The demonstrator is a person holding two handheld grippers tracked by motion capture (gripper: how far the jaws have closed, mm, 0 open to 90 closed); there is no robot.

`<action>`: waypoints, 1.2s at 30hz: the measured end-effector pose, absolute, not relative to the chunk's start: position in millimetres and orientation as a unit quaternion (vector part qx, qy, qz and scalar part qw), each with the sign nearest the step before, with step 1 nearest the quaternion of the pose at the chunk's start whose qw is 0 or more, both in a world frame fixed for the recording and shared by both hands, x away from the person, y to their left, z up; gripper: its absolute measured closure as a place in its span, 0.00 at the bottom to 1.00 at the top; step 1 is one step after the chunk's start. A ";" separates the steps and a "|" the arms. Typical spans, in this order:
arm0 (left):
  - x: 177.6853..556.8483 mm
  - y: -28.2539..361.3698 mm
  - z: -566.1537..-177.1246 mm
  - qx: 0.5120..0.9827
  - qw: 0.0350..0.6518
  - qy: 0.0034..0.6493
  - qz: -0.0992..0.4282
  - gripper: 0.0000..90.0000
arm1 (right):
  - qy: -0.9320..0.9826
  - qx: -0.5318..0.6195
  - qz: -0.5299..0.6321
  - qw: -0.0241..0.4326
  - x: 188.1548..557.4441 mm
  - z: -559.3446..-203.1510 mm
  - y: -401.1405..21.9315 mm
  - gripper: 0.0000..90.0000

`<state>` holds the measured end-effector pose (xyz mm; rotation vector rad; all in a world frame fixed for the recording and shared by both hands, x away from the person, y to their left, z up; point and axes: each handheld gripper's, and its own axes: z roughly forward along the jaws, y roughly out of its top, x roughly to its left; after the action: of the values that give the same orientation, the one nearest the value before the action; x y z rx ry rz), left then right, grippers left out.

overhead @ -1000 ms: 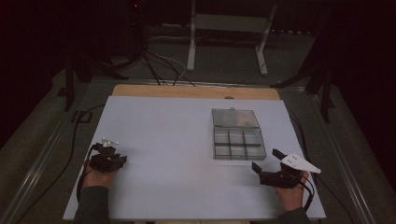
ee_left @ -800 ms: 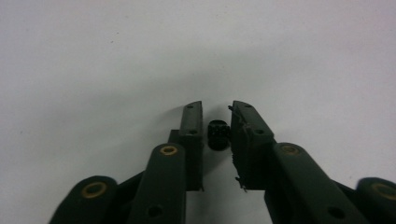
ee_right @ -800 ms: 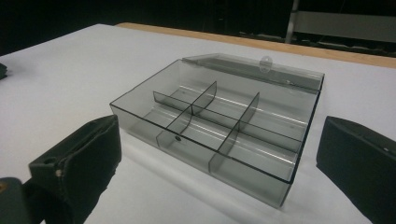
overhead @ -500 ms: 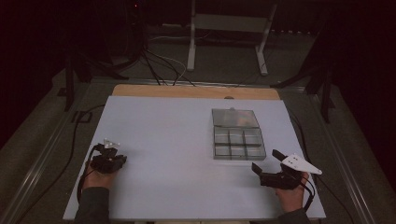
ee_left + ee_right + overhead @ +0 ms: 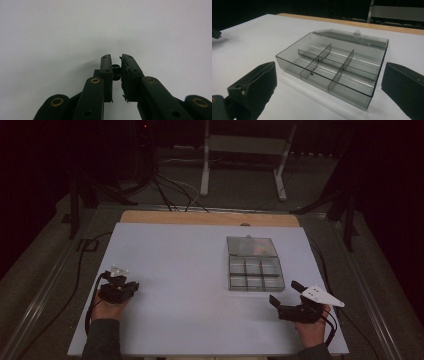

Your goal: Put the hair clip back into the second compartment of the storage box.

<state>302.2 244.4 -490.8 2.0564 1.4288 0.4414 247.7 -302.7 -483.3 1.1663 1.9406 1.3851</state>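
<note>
My left gripper (image 5: 132, 285) rests low on the white table top (image 5: 190, 270) at the near left, with a hand around it. In the left gripper view its jaws (image 5: 115, 58) stand almost together, and a small black part (image 5: 115, 72) is pinched between the pads. At the near right, my right gripper (image 5: 284, 292) is open and points at a clear plastic compartment box (image 5: 256, 289). The right gripper view has this box (image 5: 319, 82) between the wide-apart fingers (image 5: 329, 66). The box's lid (image 5: 352, 37) is folded back, and the compartments I can see hold nothing.
A wooden strip (image 5: 210, 218) runs along the table's far edge. Beyond it stand a metal stand (image 5: 245, 150) and loose cables (image 5: 170, 190) on the dark floor. Cables trail from both grippers along the table's sides.
The left gripper's jaws look slightly narrower than a second ago. Both hands have stayed where they were.
</note>
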 end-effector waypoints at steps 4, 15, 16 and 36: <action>303.0 239.1 -484.5 0.774 0.306 0.529 0.167 0.91 | 0.710 0.426 0.506 0.241 248.5 -484.0 -303.2 0.00; 310.4 221.2 -468.1 0.771 0.338 0.513 0.164 0.91 | 0.711 0.427 0.504 0.240 250.0 -484.9 -303.2 0.00; 311.5 219.4 -466.7 0.772 0.340 0.512 0.164 0.91 | 0.711 0.427 0.504 0.239 250.1 -484.9 -303.2 0.00; 334.2 178.5 -444.2 0.780 0.382 0.474 0.147 0.91 | 0.712 0.428 0.503 0.239 251.9 -485.8 -303.0 0.00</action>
<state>334.2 178.5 -444.2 1.9898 1.2094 0.3762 251.9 -303.0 -485.8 1.1709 1.9491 1.3782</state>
